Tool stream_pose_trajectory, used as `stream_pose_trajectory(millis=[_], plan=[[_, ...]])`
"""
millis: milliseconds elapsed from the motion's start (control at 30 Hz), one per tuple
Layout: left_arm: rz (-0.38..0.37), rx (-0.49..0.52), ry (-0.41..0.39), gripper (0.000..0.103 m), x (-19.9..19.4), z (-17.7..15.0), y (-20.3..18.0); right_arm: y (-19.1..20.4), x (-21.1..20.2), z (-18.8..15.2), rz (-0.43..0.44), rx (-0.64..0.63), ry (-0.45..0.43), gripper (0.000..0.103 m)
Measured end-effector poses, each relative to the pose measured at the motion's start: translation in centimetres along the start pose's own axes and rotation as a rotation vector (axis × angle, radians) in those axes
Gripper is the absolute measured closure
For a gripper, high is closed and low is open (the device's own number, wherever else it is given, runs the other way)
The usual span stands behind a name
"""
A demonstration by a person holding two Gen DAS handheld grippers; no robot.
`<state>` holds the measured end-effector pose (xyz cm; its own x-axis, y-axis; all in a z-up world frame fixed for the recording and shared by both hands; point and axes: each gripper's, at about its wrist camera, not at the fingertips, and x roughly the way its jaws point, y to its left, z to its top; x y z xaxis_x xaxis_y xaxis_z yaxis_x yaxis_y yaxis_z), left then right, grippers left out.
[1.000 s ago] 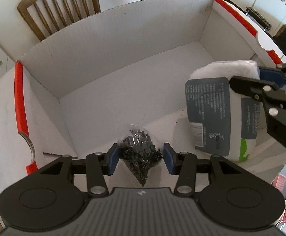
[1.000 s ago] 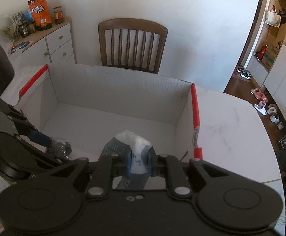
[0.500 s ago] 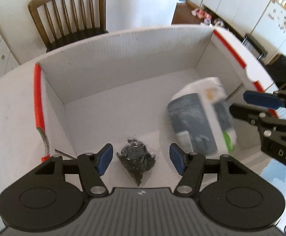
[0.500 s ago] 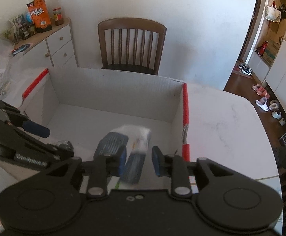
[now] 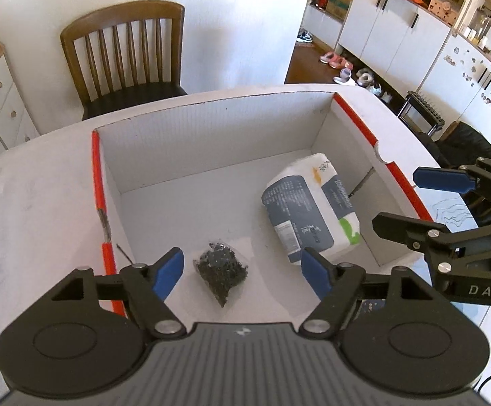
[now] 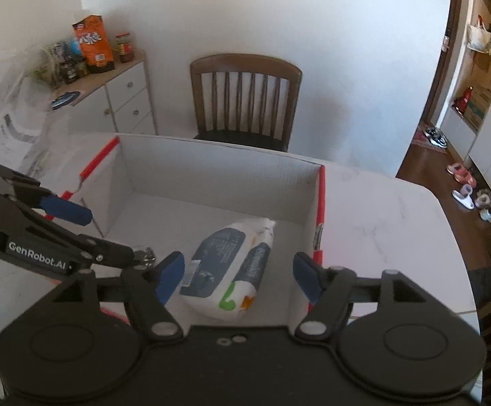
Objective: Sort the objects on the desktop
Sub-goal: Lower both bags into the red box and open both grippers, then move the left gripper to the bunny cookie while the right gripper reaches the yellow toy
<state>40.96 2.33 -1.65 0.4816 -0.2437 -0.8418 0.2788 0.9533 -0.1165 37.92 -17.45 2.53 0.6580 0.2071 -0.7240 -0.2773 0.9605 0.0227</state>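
Note:
A white cardboard box with red edges [image 5: 100, 182] [image 6: 320, 203] stands on the white table. On its floor lie a small clear bag of black bits [image 5: 221, 269] and a grey-and-white tissue pack [image 5: 309, 208] [image 6: 232, 267]. My left gripper [image 5: 242, 272] hangs above the bag, its jaws opening, pads well apart from it. In the right wrist view my right gripper [image 6: 237, 275] is above the tissue pack, jaws opening, nothing pressed between them. The right gripper also shows at the right of the left wrist view [image 5: 428, 199].
A wooden chair [image 5: 127, 57] [image 6: 245, 98] stands behind the table. A white drawer cabinet [image 6: 123, 98] with snack bags and jars is at the left. Crumpled clear plastic [image 6: 12, 115] lies on the table's left side. Shoes [image 5: 347, 71] lie on the floor at right.
Both grippers opened and rose. The black bag was let go onto the box floor. The tissue pack dropped from the right gripper and now lies flat in the box.

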Motion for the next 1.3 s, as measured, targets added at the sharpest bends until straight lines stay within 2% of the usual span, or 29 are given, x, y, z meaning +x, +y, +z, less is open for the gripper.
stream_pose_trajectory(millis=[433, 567, 633, 733, 867, 1000, 1300], plan=[[-0.019, -0.009, -0.100, 0.016, -5.6, -3.2, -0.8, 0.3, -5.2, -2.3, 0.046, -0.016, -0.042, 0.024], [-0.046, -0.024, -0.120, 0.015, -7.4, -4.3, -1.0, 0.3, -6.8, -3.2, 0.060, -0.009, -0.053, 0.018], [-0.051, -0.027, -0.134, 0.004, -8.1, -4.8, -1.1, 0.2, -7.6, -3.7, 0.070, 0.000, -0.057, 0.016], [-0.059, -0.037, -0.150, 0.002, -9.0, -5.8, -1.1, 0.3, -8.5, -4.6, 0.073, -0.001, -0.064, 0.014], [-0.055, -0.038, -0.158, 0.002, -9.8, -7.6, -0.9, 0.8, -9.2, -6.1, 0.069, -0.022, -0.057, 0.014], [-0.005, -0.036, -0.160, 0.000, -9.8, -10.1, -0.6, 1.2, -9.2, -7.5, 0.066, -0.038, -0.044, 0.012], [0.045, -0.108, -0.089, 0.000, -8.2, -16.2, 2.0, 1.9, -7.8, -11.5, 0.055, -0.052, 0.022, 0.011]])
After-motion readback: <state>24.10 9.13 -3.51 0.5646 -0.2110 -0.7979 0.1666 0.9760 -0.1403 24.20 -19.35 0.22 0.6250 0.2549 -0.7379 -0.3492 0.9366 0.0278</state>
